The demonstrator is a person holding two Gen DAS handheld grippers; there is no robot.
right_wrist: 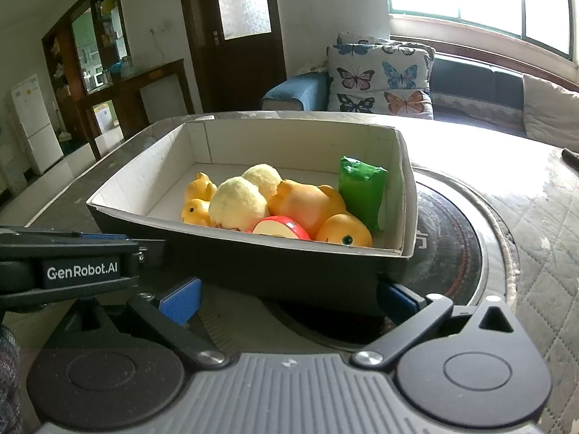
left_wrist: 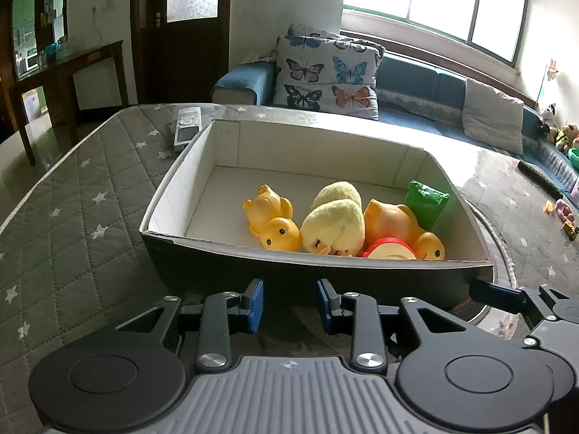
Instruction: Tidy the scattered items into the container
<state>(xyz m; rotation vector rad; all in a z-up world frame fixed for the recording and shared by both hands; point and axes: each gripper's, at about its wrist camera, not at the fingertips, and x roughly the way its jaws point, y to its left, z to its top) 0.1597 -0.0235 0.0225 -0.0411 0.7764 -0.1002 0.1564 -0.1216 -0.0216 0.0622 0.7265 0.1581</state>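
A dark cardboard box with a white inside stands on the quilted table; it also shows in the right wrist view. In it lie two orange rubber ducks, a pale yellow plush chick, a red and cream toy and a green packet. My left gripper is open and empty, just in front of the box's near wall. My right gripper is wide open and empty, its fingers at the box's near right corner. The left gripper's body shows at the left of the right wrist view.
A remote control lies on the table behind the box's left corner. A round black hotplate sits under the box's right side. Small toys lie at the table's far right. A sofa with butterfly cushions stands beyond.
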